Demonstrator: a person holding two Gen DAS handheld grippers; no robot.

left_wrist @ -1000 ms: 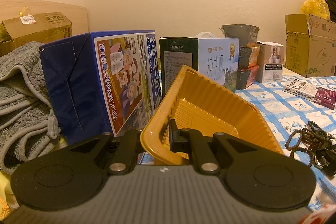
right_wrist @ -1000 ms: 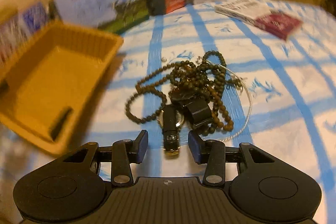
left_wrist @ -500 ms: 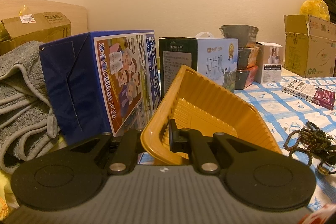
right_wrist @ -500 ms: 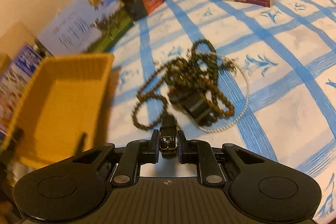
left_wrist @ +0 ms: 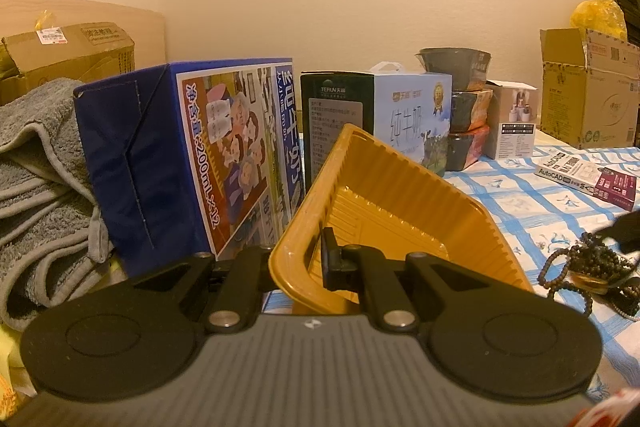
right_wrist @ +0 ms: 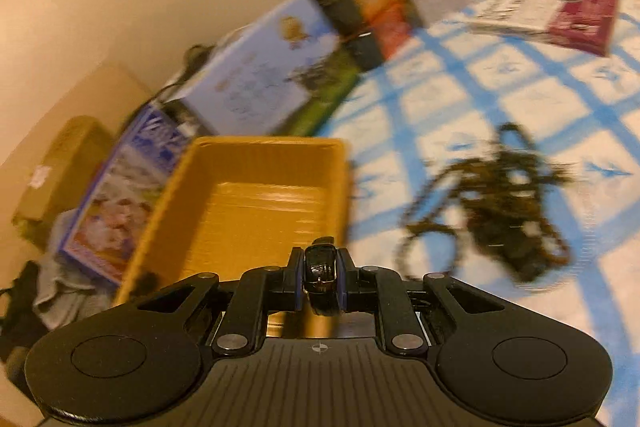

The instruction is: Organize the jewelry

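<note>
Right gripper (right_wrist: 320, 285) has squeezed shut on one black watch (right_wrist: 319, 275), picked out of the bead pile (right_wrist: 496, 203), and now holds it by the yellow tray's (right_wrist: 248, 203) near edge. So the watch can go in next, I think. Left gripper (left_wrist: 298, 259) pinches that one tray's rim. Right of the tray lies one tangled pile.
</note>
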